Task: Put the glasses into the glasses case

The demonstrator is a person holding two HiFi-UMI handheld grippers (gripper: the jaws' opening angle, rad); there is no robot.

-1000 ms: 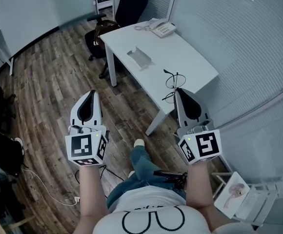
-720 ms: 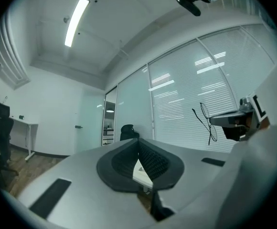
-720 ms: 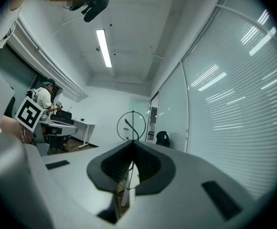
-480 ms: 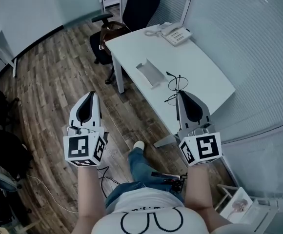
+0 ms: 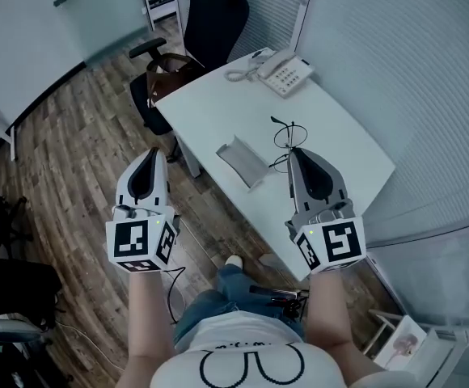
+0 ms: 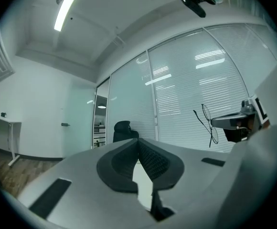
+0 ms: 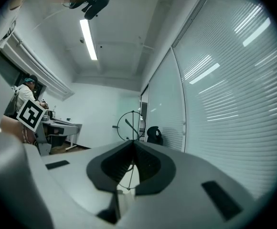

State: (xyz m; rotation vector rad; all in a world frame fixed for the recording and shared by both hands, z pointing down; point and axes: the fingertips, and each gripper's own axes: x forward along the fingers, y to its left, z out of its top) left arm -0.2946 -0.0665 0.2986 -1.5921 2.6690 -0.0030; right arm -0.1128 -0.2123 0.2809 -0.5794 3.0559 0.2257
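A grey glasses case [image 5: 242,161] lies open on the white table [image 5: 340,140], near its front edge. My right gripper [image 5: 294,153] is shut on thin wire-framed glasses [image 5: 284,138], which stick up past its tip above the table, just right of the case. In the right gripper view the round lens [image 7: 127,125] stands above the shut jaws. From the left gripper view the glasses [image 6: 208,125] show far to the right. My left gripper [image 5: 149,157] hovers over the wooden floor left of the table, shut and holding nothing.
A desk phone [image 5: 285,72] with a coiled cord sits at the table's far side. A black office chair [image 5: 209,10] and a brown bag [image 5: 166,66] stand behind the table's left corner. A glass wall with blinds runs along the right.
The table and case have come closer, and the case now lies between the two grippers' tips. Both grippers keep the same pose, and the right one still holds the glasses.
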